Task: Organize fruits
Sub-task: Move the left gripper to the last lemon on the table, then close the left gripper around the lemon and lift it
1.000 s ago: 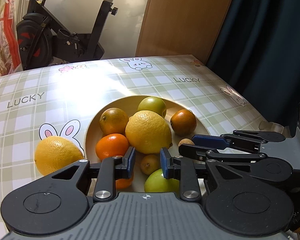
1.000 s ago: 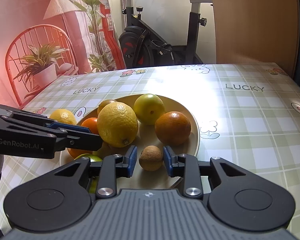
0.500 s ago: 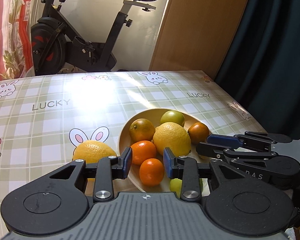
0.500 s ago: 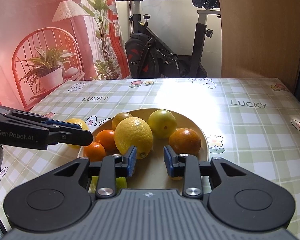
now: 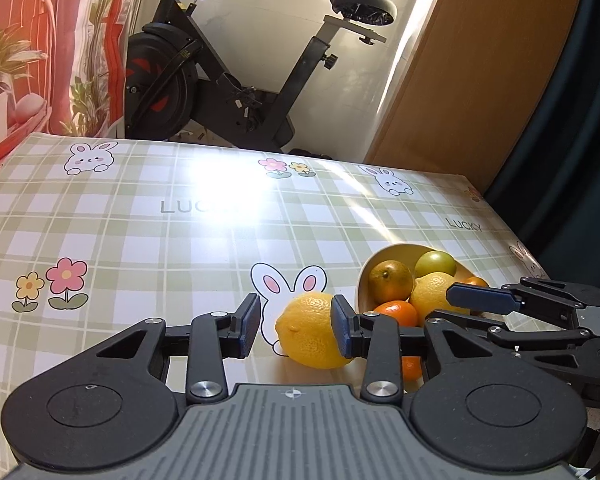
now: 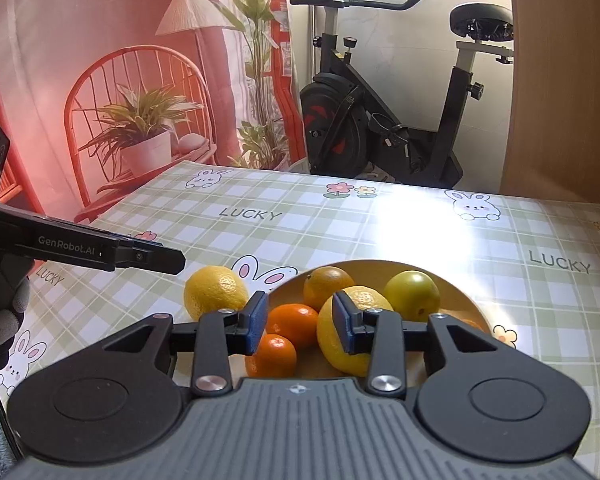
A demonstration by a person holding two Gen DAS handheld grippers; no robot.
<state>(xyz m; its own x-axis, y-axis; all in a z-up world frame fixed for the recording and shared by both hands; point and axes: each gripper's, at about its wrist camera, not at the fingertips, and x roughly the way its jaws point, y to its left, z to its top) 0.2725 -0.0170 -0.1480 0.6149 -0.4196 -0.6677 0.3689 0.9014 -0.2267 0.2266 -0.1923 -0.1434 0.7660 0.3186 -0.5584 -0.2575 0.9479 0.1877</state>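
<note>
Jaws are opening on both the left gripper point(image 5: 296, 330) and right gripper point(image 6: 300, 322), gripping nothing; fruit bowl point(image 6: 466, 302) is lying just beyond the right one.

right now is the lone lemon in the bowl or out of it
Out. The lemon lies on the tablecloth just left of the bowl, outside its rim; the other fruit sits inside.

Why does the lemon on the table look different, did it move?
No. The lemon sits on the same bunny print beside the bowl; only the camera shifted left.
</note>
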